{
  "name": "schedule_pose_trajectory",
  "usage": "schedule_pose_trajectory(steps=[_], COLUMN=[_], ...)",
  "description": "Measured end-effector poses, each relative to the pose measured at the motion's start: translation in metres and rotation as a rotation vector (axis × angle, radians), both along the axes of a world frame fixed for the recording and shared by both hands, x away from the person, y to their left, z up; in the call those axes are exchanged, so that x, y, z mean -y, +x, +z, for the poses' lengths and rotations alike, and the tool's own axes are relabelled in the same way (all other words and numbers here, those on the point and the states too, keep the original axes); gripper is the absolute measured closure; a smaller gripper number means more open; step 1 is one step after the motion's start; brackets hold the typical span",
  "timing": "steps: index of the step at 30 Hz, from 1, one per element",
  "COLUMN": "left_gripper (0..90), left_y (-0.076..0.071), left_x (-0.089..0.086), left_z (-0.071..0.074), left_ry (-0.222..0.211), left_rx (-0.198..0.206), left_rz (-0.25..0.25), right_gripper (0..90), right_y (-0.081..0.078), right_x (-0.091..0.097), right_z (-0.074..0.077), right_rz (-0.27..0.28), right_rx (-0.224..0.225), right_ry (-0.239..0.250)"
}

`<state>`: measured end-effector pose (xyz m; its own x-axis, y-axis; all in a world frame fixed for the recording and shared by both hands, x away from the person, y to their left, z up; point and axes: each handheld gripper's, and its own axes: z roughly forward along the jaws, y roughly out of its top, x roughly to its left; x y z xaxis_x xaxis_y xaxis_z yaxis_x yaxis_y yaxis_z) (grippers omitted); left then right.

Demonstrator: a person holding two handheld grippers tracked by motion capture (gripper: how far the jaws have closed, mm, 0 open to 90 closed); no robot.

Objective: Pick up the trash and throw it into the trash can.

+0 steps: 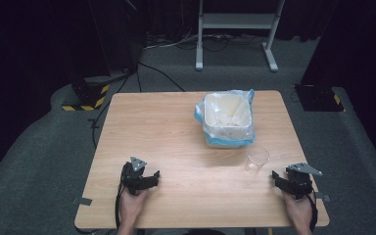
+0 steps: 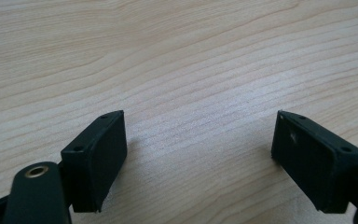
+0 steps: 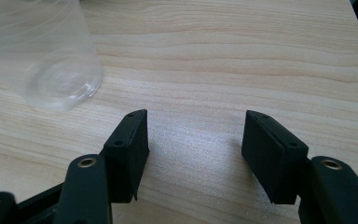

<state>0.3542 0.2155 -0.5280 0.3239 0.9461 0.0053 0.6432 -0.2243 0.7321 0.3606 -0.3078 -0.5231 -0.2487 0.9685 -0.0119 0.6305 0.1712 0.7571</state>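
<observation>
- Near the front edge of the pale wooden surface (image 1: 176, 142), resting low and well apart: left gripper (image 1: 152, 177) and right gripper (image 1: 275, 177), probably parked clear of the work.
- Fingers (image 2: 98, 158) of the left spread wide, holding nothing, bare wood between.
- Fingers (image 3: 130, 149) of the right likewise wide, empty.
- Just ahead of the right gripper, upright: clear plastic cup (image 1: 258, 158), within easy reach.
- Beyond the cup, near the far edge: white square bin lined with a blue-tinged plastic bag (image 1: 227, 120), mouth open, likely to receive things.

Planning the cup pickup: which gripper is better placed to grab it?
Right. The right gripper sits open just beside the clear cup; the left gripper is across the table.
</observation>
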Motion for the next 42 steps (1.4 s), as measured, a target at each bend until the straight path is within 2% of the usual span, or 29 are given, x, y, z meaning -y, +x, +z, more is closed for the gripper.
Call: schedule_pose_trajectory(steps=[29,33,42], left_gripper=[18.5,18.6,18.6], left_y=[-0.0002,-0.0001,-0.0002], left_x=[0.0,0.0001,0.0], left_z=[0.0,0.0,0.0], left_ry=[-0.002,-0.004,-0.003], left_rx=[0.0,0.002,0.0], left_rz=[0.004,0.006,0.004], right_gripper=[43.7,45.3,49.1], right_y=[0.0,-0.0002,-0.0042], right_x=[0.0004,0.0018,0.0003], right_z=[0.0003,0.0006,0.0023], right_rz=[0.012,0.004,0.023], right_rx=[0.001,0.001,0.017], right_ry=[-0.001,0.028,0.078])
